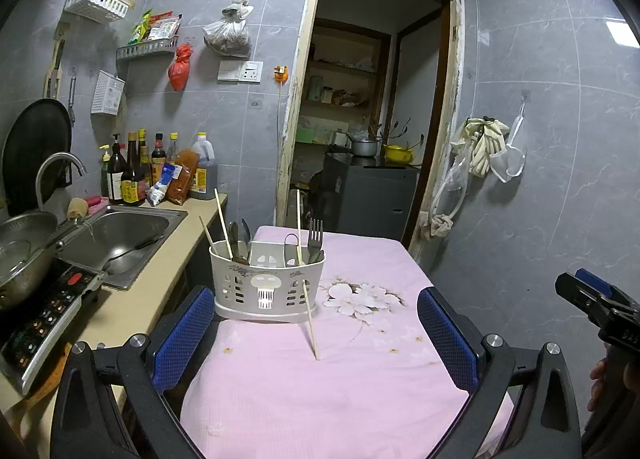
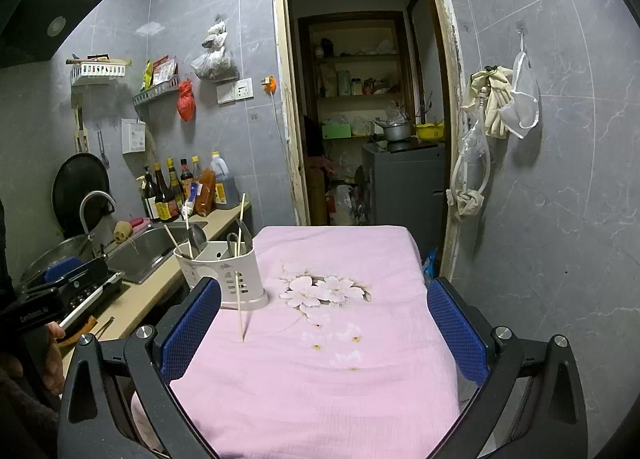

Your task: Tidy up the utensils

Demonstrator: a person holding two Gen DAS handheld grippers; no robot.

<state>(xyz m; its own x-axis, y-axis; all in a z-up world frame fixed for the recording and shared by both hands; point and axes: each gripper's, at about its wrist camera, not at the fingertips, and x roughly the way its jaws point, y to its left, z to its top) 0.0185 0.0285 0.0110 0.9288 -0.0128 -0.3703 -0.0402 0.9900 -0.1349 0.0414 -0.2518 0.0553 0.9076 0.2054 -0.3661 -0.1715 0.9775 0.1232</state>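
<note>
utensil holder [image 2: 224,279] partly behind claw, bottle labels [image 1: 128,189] illegible

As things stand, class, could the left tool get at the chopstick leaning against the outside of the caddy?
Probably yes. The left tool is open, and the leaning chopstick stands straight ahead between its fingers on the pink cloth, with nothing lying between. The caddy behind it might crowd the grasp.

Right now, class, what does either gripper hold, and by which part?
Nothing: left gripper and right gripper are open and empty; the loose wooden chopstick leans against the white plastic caddy.
</note>
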